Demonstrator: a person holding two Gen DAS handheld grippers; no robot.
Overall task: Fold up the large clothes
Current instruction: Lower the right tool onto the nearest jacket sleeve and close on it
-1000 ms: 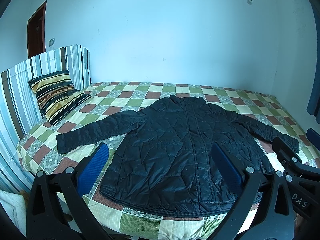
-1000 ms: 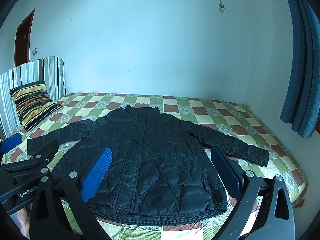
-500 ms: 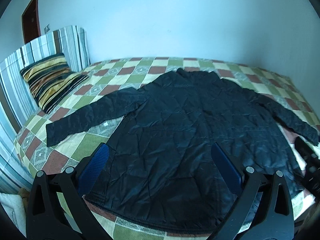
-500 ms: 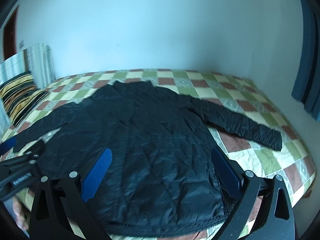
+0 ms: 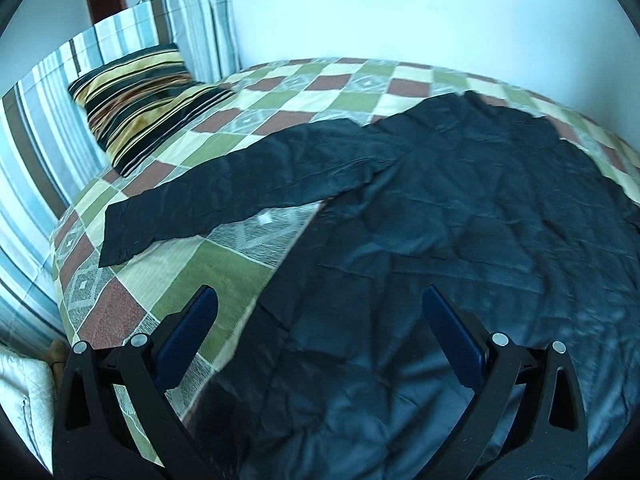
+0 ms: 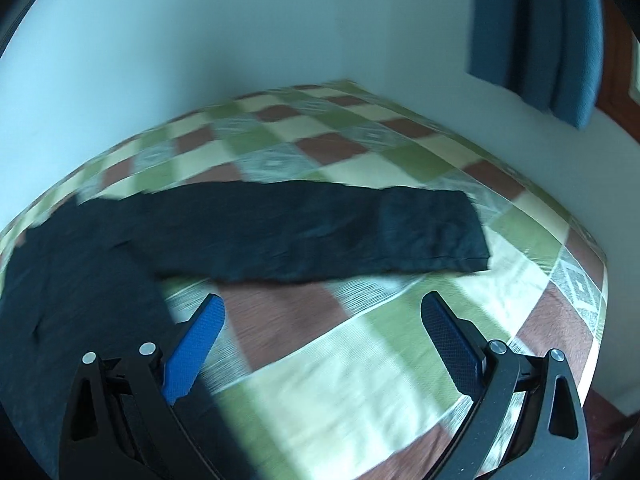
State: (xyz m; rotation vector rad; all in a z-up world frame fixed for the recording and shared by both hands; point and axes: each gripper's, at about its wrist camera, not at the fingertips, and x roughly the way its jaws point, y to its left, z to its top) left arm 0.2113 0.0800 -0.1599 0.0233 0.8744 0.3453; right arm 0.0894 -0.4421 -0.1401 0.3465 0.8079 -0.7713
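Two hand-held tools hang low over a bed where a dark padded jacket (image 5: 460,216) lies spread flat, ready for folding; nearest the lens in the left wrist view, the left tool (image 5: 318,326) has its blue pads wide apart and grips nothing, poised above the jacket's lower left edge where the cloth meets the checked bedspread (image 5: 208,268); in the right wrist view the right tool (image 6: 322,328), likewise spread and empty, hovers over bare bedspread just short of the right sleeve (image 6: 340,232), which runs straight out to its cuff near the bed's right edge; farther off, the left sleeve (image 5: 224,204) stretches toward the head of the bed, and beyond it a striped pillow (image 5: 140,92) leans against a striped headboard (image 5: 52,128); a blue curtain (image 6: 536,36) hangs by the wall on the right. The step in hand appears to be the first grasp, probably to bring the sleeves in across the body; done well, each tool would pinch only the sleeve or side edge and not the bedspread beneath, take the cloth near a cuff or seam so the slippery padding does not slide out, and lift both sides evenly so the fold lands straight; both views are blurred, so fine creases cannot be read. No containers appear in either view.
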